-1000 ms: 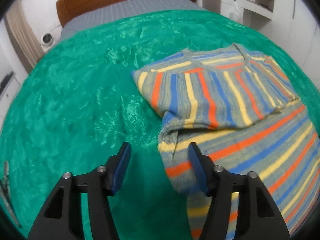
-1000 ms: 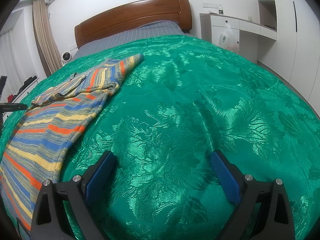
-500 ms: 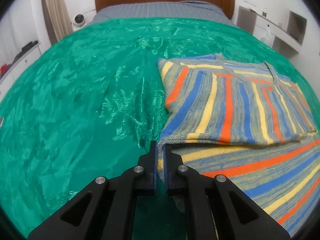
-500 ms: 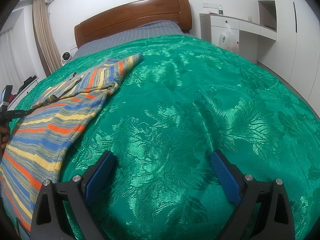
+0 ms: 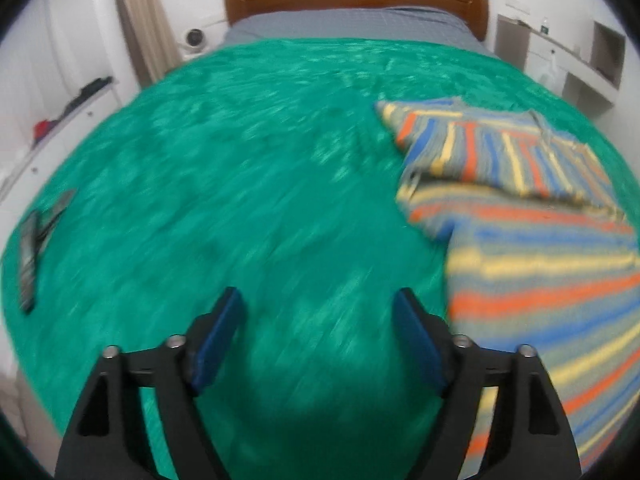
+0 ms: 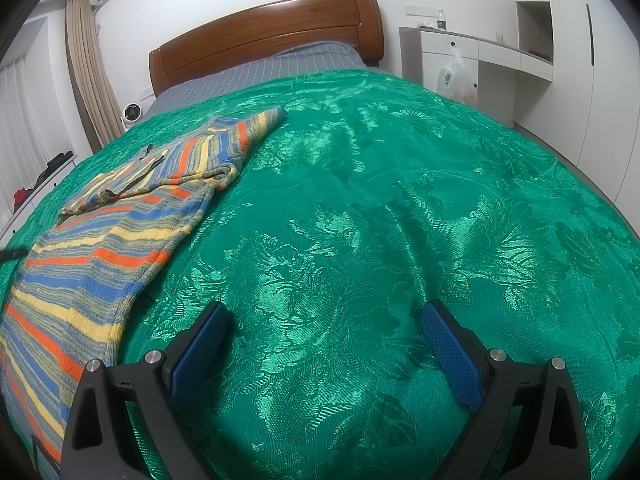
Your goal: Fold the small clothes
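Observation:
A striped knit sweater (image 5: pixel 540 240) in grey, blue, orange and yellow lies on the green bedspread (image 5: pixel 240 200), its sleeves folded across the chest. It also shows in the right wrist view (image 6: pixel 100 248) at the left. My left gripper (image 5: pixel 318 304) is open and empty, over bare bedspread just left of the sweater's edge; this view is motion-blurred. My right gripper (image 6: pixel 324 316) is open and empty above the bedspread (image 6: pixel 400 200), to the right of the sweater.
A wooden headboard (image 6: pixel 264 36) and grey sheet (image 6: pixel 280 64) lie at the far end. White cabinets (image 6: pixel 480 64) with a hanging plastic bag (image 6: pixel 456 76) stand on the right. A dark strap-like object (image 5: pixel 34 240) lies at the bed's left edge. Curtains (image 6: pixel 88 68) hang at the left.
My left gripper closed on the sweater's left edge half a second ago; now it has let go, opened and pulled away to the left. The right gripper has not moved.

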The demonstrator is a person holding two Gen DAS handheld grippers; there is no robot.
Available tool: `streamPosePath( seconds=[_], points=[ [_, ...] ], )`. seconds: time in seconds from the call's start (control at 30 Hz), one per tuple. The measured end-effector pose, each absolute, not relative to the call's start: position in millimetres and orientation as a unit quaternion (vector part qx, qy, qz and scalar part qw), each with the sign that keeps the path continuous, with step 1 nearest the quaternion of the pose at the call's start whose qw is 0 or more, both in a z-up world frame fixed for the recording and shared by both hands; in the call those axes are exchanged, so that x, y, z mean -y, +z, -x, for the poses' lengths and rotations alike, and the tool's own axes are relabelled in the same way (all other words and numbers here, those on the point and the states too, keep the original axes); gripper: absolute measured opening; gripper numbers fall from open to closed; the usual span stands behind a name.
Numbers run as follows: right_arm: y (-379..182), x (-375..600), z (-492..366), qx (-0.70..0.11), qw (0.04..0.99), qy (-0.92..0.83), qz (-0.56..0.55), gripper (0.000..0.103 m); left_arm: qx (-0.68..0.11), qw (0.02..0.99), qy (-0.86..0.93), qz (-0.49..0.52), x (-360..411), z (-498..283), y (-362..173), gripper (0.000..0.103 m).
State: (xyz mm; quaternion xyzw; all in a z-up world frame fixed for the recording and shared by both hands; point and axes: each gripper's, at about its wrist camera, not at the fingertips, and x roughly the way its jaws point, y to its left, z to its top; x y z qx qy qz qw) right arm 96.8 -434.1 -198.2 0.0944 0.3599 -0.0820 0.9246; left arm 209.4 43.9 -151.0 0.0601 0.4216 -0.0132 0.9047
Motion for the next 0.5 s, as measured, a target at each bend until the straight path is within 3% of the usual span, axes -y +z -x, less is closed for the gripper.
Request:
streamPosePath(
  seconds=[0.5],
  points=[
    [-199,433,-98,-0.363,0.924,-0.087,-0.089,0.097,-0.421,0.907,0.012,-0.007,-77,-189,-188,0.099]
  ],
)
